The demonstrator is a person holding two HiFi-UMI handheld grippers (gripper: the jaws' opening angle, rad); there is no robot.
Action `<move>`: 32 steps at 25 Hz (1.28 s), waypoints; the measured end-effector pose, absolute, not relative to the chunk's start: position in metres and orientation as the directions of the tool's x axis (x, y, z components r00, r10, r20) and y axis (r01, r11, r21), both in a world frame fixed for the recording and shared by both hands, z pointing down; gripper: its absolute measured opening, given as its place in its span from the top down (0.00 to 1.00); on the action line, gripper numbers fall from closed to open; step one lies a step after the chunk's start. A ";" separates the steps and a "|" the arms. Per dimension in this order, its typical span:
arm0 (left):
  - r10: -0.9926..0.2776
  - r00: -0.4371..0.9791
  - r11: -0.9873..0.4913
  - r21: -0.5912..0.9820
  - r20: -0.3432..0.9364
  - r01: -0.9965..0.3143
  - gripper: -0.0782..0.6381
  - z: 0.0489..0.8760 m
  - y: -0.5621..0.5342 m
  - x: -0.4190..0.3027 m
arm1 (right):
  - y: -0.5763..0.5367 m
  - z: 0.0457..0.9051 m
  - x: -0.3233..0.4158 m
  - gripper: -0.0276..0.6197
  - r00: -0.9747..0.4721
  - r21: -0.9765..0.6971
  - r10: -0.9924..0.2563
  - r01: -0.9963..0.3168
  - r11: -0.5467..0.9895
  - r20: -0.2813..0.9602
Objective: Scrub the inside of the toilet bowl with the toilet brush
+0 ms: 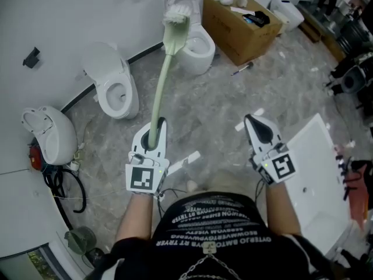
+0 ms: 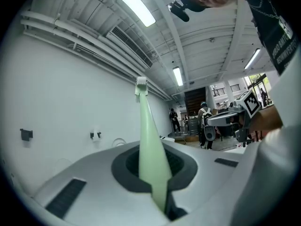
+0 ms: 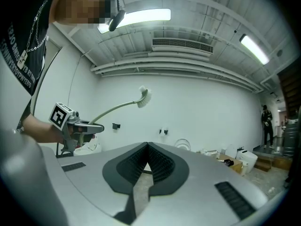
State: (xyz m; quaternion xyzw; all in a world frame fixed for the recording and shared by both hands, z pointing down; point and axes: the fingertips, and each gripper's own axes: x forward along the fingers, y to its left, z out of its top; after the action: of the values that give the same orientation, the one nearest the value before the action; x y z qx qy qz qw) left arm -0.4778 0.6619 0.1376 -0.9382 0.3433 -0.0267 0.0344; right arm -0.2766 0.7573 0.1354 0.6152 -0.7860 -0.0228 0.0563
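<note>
While the left gripper [image 1: 156, 130] is clamped on the handle of the pale green toilet brush [image 1: 166, 57], with its bristles raised toward twelve o'clock, no scrubbing has begun. The right gripper [image 1: 257, 125] is closed on nothing. The next move is probably lowering the bristles into a toilet bowl [image 1: 118, 93] (the nearest open one sits at eleven o'clock).

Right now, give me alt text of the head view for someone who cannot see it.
The left gripper is shut on the handle of a pale green toilet brush, its bristle head raised clear of any bowl. The right gripper is shut and empty. White toilets stand along the wall on the grey floor, a cardboard box beyond them.
</note>
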 end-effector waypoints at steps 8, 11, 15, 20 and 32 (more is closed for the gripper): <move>-0.652 0.757 -0.757 -0.089 0.044 -0.648 0.89 0.149 0.657 -0.475 | 0.752 0.144 -0.264 0.95 -0.232 0.078 -0.971 -0.969 0.236 0.058; -0.654 0.755 -0.756 -0.091 0.054 -0.648 0.89 0.153 0.647 -0.467 | 0.739 0.145 -0.254 0.95 -0.240 0.080 -0.969 -0.967 0.244 0.052; -0.656 0.752 -0.754 -0.099 0.067 -0.650 0.89 0.157 0.622 -0.447 | 0.714 0.150 -0.234 0.95 -0.265 0.098 -0.962 -0.958 0.270 0.058; -0.660 0.748 -0.751 -0.077 0.068 -0.655 0.89 0.156 0.583 -0.414 | 0.672 0.147 -0.202 0.95 -0.291 0.098 -0.955 -0.951 0.295 0.050; -0.674 0.734 -0.739 -0.063 0.088 -0.671 0.89 0.157 0.507 -0.341 | 0.590 0.148 -0.133 0.95 -0.326 0.076 -0.941 -0.940 0.333 0.088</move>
State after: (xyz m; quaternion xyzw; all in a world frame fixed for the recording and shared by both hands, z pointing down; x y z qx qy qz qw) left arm -0.3406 0.5072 0.1575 -0.9310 0.3610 -0.0526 0.0133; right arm -0.1329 0.5897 0.1481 0.5775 -0.8143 -0.0054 0.0581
